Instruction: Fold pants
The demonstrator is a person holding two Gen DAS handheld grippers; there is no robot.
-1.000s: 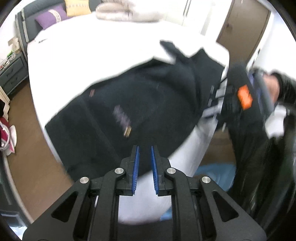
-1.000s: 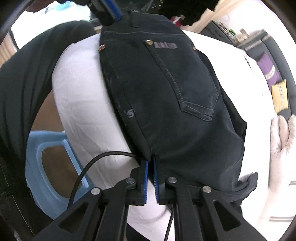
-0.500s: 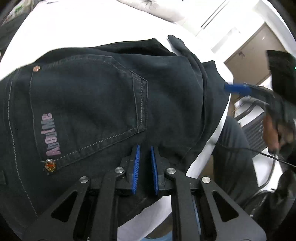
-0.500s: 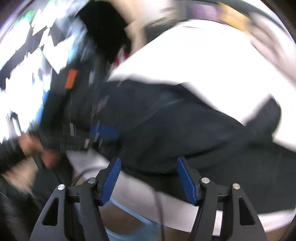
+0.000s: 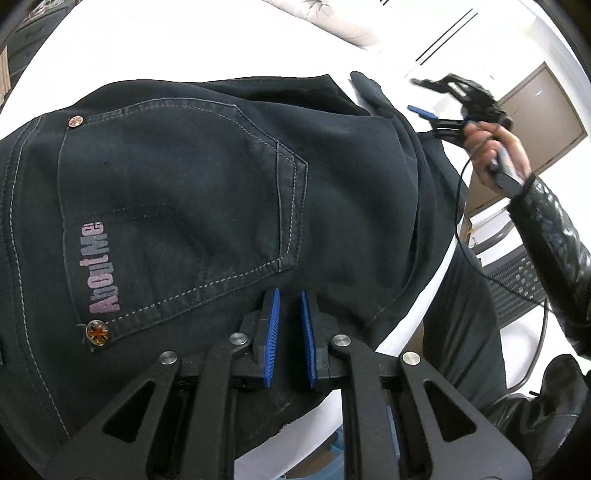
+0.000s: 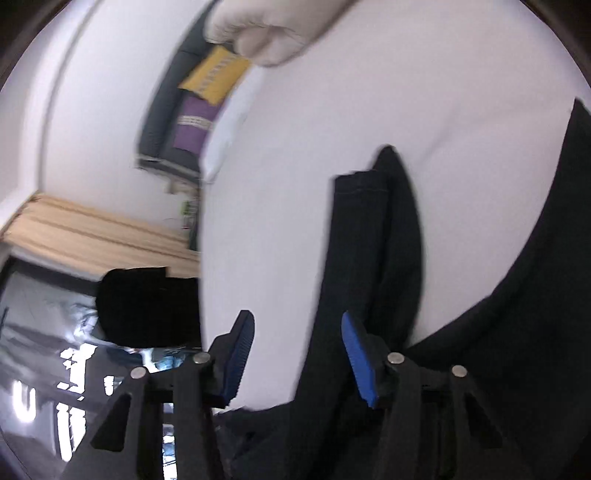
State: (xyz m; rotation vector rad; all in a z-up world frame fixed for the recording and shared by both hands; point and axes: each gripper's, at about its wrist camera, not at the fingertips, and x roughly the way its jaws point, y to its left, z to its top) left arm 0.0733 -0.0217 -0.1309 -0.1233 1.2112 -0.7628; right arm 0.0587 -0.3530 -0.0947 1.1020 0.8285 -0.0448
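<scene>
Dark navy jeans (image 5: 177, 206) lie on a white bed (image 5: 184, 48), back pocket with pink lettering facing up. My left gripper (image 5: 290, 299) hovers over the jeans below the pocket, its blue pads close together with a narrow gap and nothing between them. My right gripper (image 6: 297, 325) is open and empty above a folded leg end of the jeans (image 6: 373, 236). In the left wrist view the right gripper (image 5: 439, 99) is held in a hand above the bed's right edge, jaws apart.
A pale folded duvet (image 5: 332, 18) lies at the far side of the bed. Yellow (image 6: 218, 74) and purple (image 6: 192, 125) cushions sit by a dark headboard. A brown door (image 5: 543, 118) and a dark mesh chair (image 5: 517, 280) stand at the right.
The right gripper opened, let go of the jeans and swung up and away toward the leg end. The left gripper moved in close over the back pocket and stayed nearly closed.
</scene>
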